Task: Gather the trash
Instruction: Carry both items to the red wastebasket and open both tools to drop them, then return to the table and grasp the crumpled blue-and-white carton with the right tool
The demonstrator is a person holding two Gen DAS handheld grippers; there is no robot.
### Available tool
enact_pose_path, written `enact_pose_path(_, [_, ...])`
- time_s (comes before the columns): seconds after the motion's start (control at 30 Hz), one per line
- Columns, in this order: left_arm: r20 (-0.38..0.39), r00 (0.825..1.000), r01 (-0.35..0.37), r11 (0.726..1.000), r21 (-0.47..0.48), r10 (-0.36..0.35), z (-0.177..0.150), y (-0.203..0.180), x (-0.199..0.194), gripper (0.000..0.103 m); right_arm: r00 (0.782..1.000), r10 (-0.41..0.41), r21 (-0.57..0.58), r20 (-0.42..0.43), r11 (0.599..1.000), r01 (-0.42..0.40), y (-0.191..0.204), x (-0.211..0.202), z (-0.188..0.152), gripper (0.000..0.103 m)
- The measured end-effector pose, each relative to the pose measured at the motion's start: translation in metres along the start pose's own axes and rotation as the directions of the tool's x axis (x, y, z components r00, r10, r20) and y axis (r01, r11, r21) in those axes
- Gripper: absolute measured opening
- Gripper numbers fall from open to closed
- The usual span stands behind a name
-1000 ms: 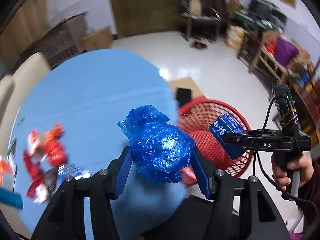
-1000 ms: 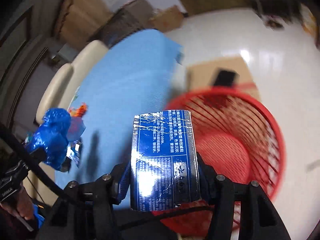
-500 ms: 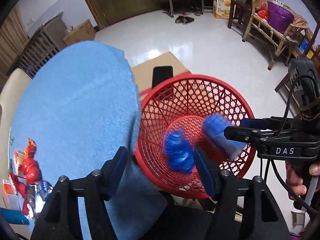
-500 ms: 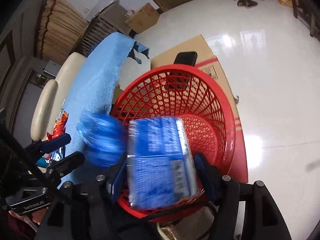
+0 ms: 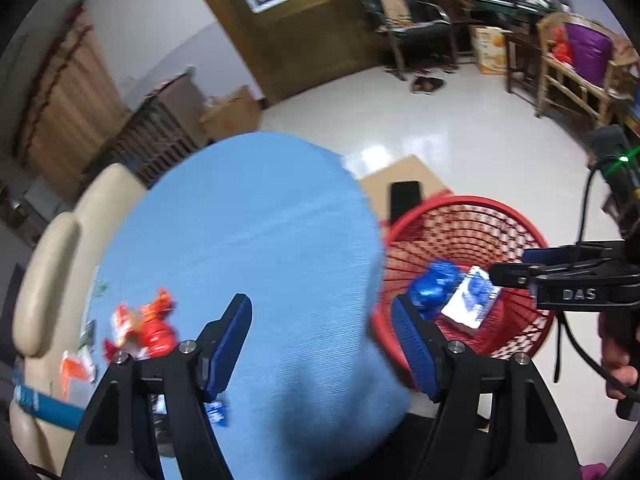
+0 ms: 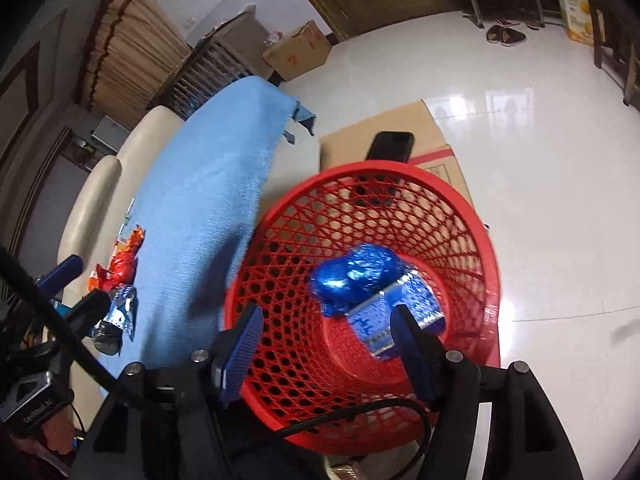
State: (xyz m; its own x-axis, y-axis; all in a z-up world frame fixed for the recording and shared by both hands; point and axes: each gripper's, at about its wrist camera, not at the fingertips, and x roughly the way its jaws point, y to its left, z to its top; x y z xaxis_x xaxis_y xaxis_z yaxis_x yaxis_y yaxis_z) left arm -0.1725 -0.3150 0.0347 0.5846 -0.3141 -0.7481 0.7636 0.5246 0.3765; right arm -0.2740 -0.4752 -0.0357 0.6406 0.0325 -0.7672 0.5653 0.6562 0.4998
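Note:
A red mesh basket (image 6: 472, 216) (image 5: 516, 220) stands on the floor beside the blue-covered table (image 5: 240, 248). A crumpled blue plastic bag (image 6: 352, 276) (image 5: 434, 286) and a blue packet (image 6: 400, 308) (image 5: 474, 300) lie inside it. My left gripper (image 5: 320, 332) is open and empty over the table's right edge. My right gripper (image 6: 324, 340) is open and empty above the basket; it also shows in the left wrist view (image 5: 532, 268). Red and orange wrappers (image 5: 140, 328) (image 6: 120, 264) lie at the table's left.
A flat cardboard box (image 6: 400, 136) with a black phone (image 6: 390, 146) lies behind the basket. A cream sofa (image 5: 52, 264) runs along the table's left side. Chairs, a wooden bench and boxes stand at the room's far side on the white floor.
Both grippers have opened and let go. The blue bag and the blue packet have dropped into the red basket. The left gripper has swung back over the table.

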Motion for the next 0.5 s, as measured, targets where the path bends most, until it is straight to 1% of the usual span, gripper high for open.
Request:
enact_pose_path(0.13, [0.002, 0.999, -0.031, 0.998, -0.060, 0.032, -0.005, 0.023, -0.006, 0.073, 1.000, 0.011, -0.047, 0.017, 0.999, -0.010, 0.027, -0.003, 0.004, 0.070])
enact_pose_path(0.27, [0.015, 0.998, -0.063, 0.994, -0.091, 0.065, -0.012, 0.039, -0.015, 0.073, 0.999, 0.028, -0.089, 0.033, 0.996, -0.025, 0.051, -0.005, 0.006, 0.070])
enact_pose_path(0.4, [0.024, 0.997, -0.066, 0.991, -0.117, 0.069, -0.018, 0.050, -0.019, 0.073, 0.999, 0.036, -0.126, 0.038, 0.992, -0.031, 0.073, -0.004, 0.007, 0.070])
enact_pose_path(0.5, [0.030, 0.997, -0.065, 0.990, -0.127, 0.069, -0.023, 0.055, -0.021, 0.073, 0.999, 0.039, -0.145, 0.035, 0.989, -0.033, 0.082, -0.004, 0.006, 0.070])
